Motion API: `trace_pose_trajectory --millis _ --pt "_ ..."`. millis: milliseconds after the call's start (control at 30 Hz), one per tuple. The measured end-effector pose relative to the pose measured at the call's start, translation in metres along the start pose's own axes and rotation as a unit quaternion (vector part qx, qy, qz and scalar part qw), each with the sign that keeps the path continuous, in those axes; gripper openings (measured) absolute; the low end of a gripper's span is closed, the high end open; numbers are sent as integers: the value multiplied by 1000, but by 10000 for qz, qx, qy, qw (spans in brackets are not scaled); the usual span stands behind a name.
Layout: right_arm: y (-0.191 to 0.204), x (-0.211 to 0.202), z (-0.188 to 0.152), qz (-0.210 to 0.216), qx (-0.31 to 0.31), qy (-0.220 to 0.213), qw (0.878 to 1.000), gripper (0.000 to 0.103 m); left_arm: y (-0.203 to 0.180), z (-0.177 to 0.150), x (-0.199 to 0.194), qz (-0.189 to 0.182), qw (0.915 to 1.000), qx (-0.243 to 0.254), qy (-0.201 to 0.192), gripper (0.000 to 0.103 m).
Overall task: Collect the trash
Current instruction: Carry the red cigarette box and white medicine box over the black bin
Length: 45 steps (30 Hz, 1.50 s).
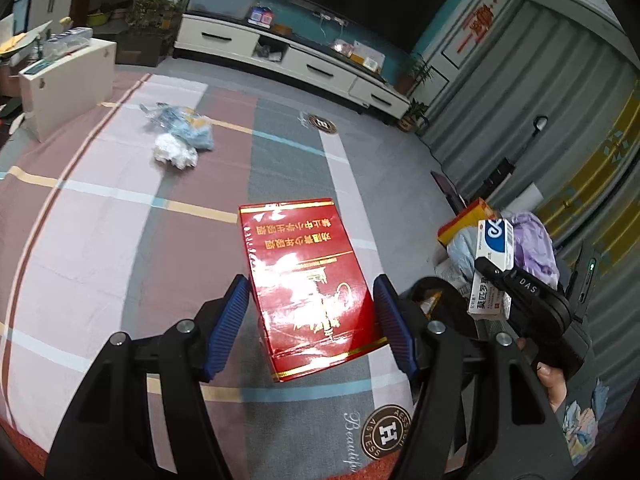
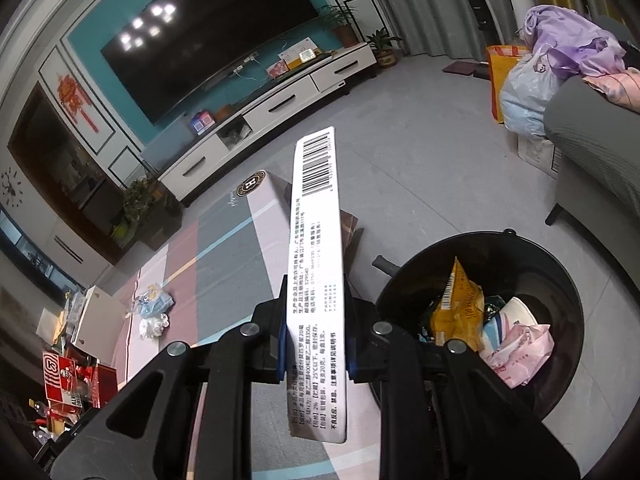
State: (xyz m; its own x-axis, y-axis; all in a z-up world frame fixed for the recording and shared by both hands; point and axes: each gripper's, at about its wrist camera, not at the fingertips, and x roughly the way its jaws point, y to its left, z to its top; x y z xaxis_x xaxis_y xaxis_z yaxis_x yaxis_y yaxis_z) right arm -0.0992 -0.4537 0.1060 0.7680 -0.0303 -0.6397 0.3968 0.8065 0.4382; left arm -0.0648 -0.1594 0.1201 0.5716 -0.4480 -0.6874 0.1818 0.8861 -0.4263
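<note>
Blue pads of the left gripper sit wide apart on both sides of a red box lying on the striped cloth, not squeezing it. Farther right, the right gripper pinches a thin white medicine box tight, beside the black bin full of wrappers

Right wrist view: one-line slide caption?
Right gripper clamps a white barcoded medicine box beside the black round trash bin.
</note>
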Motion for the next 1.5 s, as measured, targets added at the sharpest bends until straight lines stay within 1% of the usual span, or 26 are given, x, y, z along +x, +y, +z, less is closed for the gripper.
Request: trace_pose_trajectory --millis 133,300,467,600,767,933,1067,1200,1367,1500 --pt "-10 -1 1 -71 17 3 10000 22 -13 -2 6 -81 9999 125 10 65" --pt "-30 -2 3 -212 191 45 9996 22 -34 -5 19 -113 9993 349 118 65" --pt "-55 -8 6 -316 414 -23 9986 22 -51 -8 35 -325 9981 436 276 65" --pt "-70 -3 8 -311 597 116 9977 22 -65 -7 52 -523 9967 480 403 65" --pt "-82 4 8 -414 731 193 9963 22 -93 -11 69 -679 9936 809 412 65" --pt "-90 10 7 -510 789 283 9952 22 -118 -18 99 -926 9888 958 676 65" --pt "-99 11 6 -639 905 306 9934 22 -138 -30 120 -931 9841 1254 847 65" --pt "-110 10 7 -622 1043 325 9921 22 -157 -42 145 -931 9769 1525 1174 65" --pt "-122 12 5 -741 1250 386 9886 22 -172 -55 167 -1097 9696 1681 1402 65" --pt "-127 20 5 -777 1278 558 9872 23 -184 -63 182 -1163 9640 1805 1570 65"
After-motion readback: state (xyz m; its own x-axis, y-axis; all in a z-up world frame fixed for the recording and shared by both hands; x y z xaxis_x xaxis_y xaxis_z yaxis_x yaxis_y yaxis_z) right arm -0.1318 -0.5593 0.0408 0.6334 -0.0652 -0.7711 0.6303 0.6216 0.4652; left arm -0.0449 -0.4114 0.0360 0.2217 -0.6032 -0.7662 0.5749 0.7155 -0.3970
